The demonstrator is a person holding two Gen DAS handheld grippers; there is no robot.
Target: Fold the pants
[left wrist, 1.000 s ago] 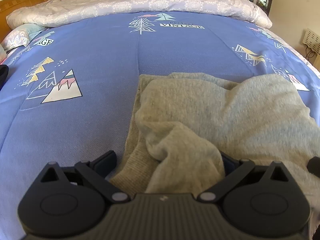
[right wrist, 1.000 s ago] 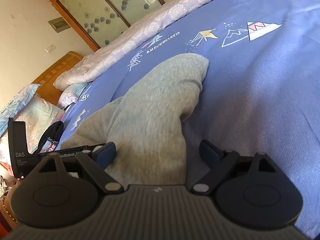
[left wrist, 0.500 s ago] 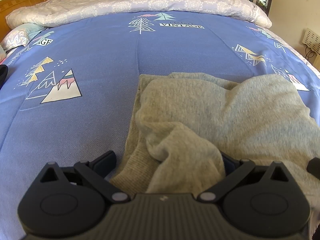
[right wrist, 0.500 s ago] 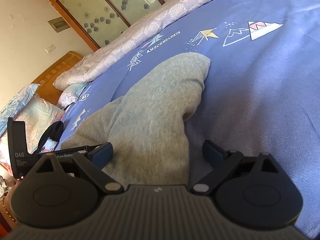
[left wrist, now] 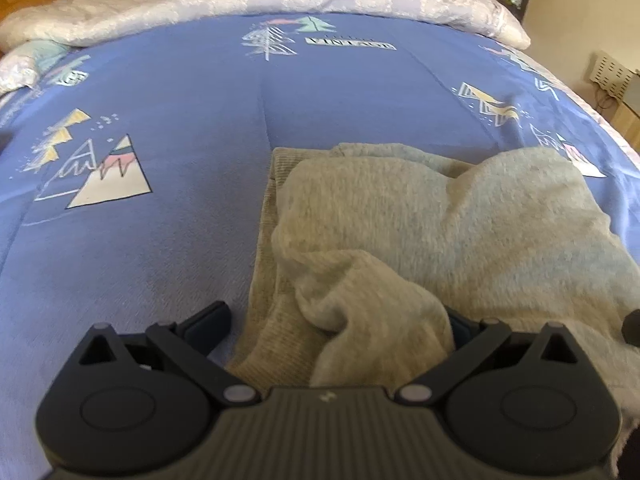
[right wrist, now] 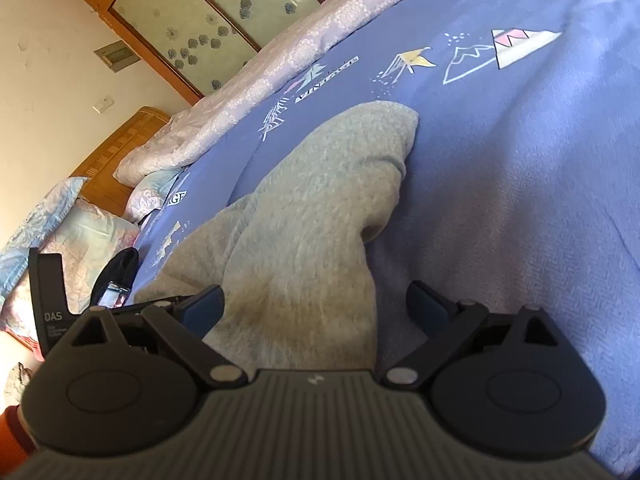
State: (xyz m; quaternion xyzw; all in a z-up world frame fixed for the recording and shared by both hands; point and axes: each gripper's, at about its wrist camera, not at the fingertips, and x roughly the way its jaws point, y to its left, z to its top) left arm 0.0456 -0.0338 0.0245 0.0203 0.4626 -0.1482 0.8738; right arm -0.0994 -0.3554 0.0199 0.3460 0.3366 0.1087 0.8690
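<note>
Since the earlier pictures the right gripper (right wrist: 316, 304) has spread its fingers a little wider, and the left wrist view has tipped slightly lower over the bed; the pants have kept their place.

The bed's blue cover (left wrist: 192, 264), printed with mountains and trees, fills most of both views. A pale floral quilt (left wrist: 280, 4) lies bunched along its far edge, with a wooden headboard (right wrist: 116, 152) and pillows (right wrist: 60, 232) at the far left. The grey pants (left wrist: 460, 232) lie in loose folds on the near part of the cover, right of the middle in the left wrist view, with the ribbed waistband (left wrist: 268, 248) along their left side.

The left gripper (left wrist: 336, 324) has its fingers wide apart. A rumpled fold of the pants sits between them and covers most of the right finger, while the left finger stands clear on the cover, so no pinch is made.

In the right wrist view the pants (right wrist: 320, 216) run away from the camera toward the far quilt. The right gripper's fingers stand apart on either side of the near end of the cloth, the right one clear of it.
</note>
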